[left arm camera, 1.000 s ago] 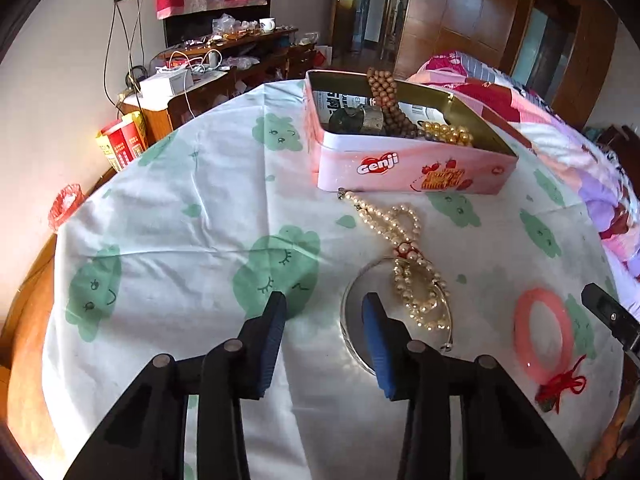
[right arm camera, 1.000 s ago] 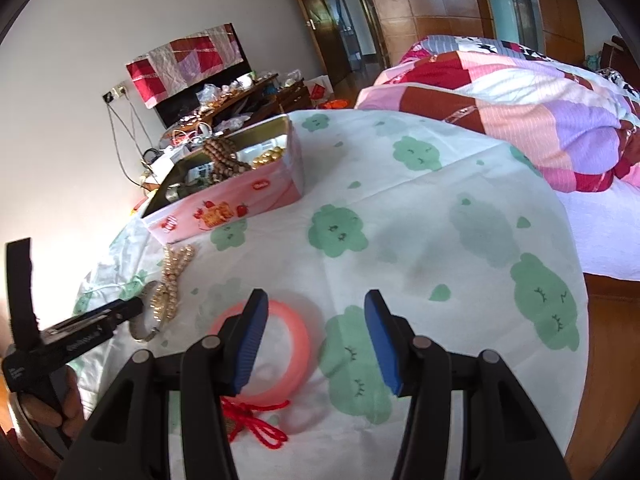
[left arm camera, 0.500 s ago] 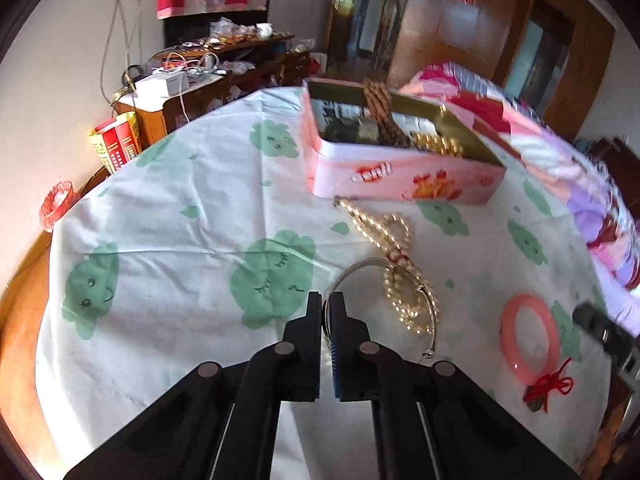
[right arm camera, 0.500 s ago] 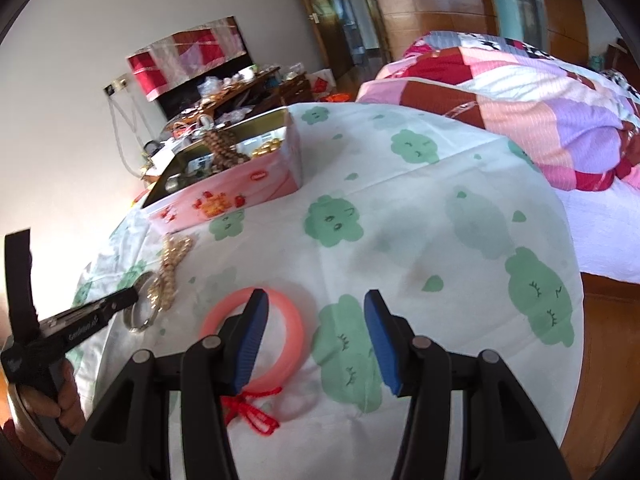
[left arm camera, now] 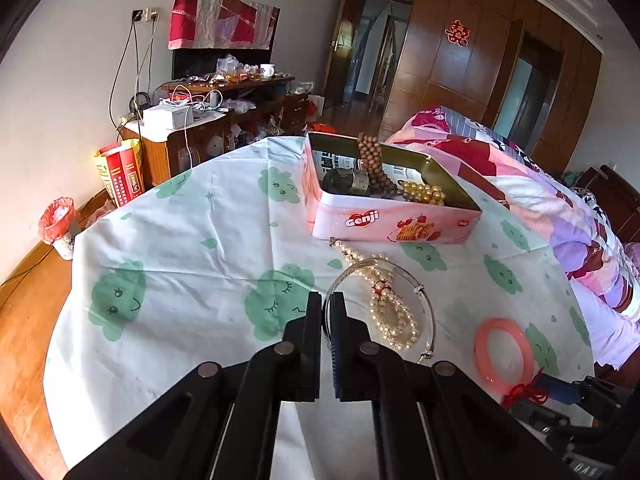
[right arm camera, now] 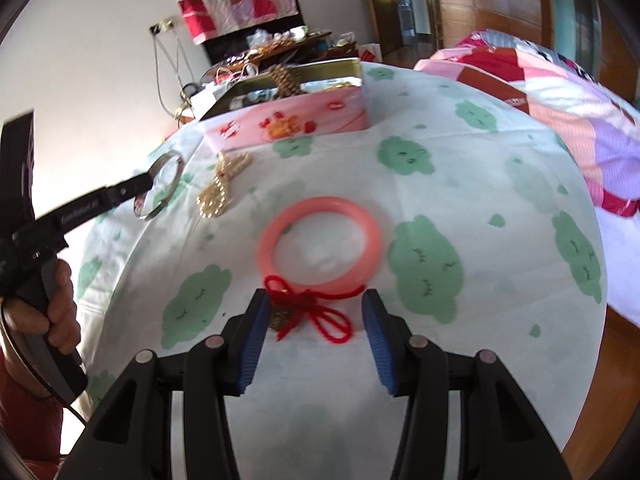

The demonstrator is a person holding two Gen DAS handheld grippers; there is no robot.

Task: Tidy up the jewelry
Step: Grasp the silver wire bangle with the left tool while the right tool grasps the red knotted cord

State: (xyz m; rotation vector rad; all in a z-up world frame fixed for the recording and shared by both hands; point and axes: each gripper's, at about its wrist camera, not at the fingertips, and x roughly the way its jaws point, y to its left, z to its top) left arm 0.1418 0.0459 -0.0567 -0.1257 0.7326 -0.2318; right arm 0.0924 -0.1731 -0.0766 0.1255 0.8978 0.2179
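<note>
Thin silver metal bangle (left arm camera: 416,292) — a plain open hoop with a small bead-like stop on its rim — is pinched at its near rim by the left gripper (left arm camera: 326,316), whose jaws are closed to a narrow slit on the wire. In the right wrist view the hoop (right arm camera: 160,186) stands tilted, its upper part clear of the surface. One second ago these jaws were spread wide with the bangle lying flat; half a second ago they had closed on it.

Cream pearl bead strand (left arm camera: 384,300) lies on the white cloth with green cloud faces (left arm camera: 200,240), partly inside the hoop's outline, just in front of the pink rectangular "Genji" biscuit tin (left arm camera: 384,224). The tin sits toward the far edge of the surface and holds a brown wooden bead string (left arm camera: 372,160) and gold-coloured beads (left arm camera: 424,192).

Right gripper (right arm camera: 316,320) — jaws wide apart, holding nothing — hangs over the red cord bow (right arm camera: 316,308) tied to the translucent pink bangle (right arm camera: 320,244), near the front edge of the surface. A second ago its left finger overlapped the pink ring; now the ring lies wholly beyond the fingertips.
</note>
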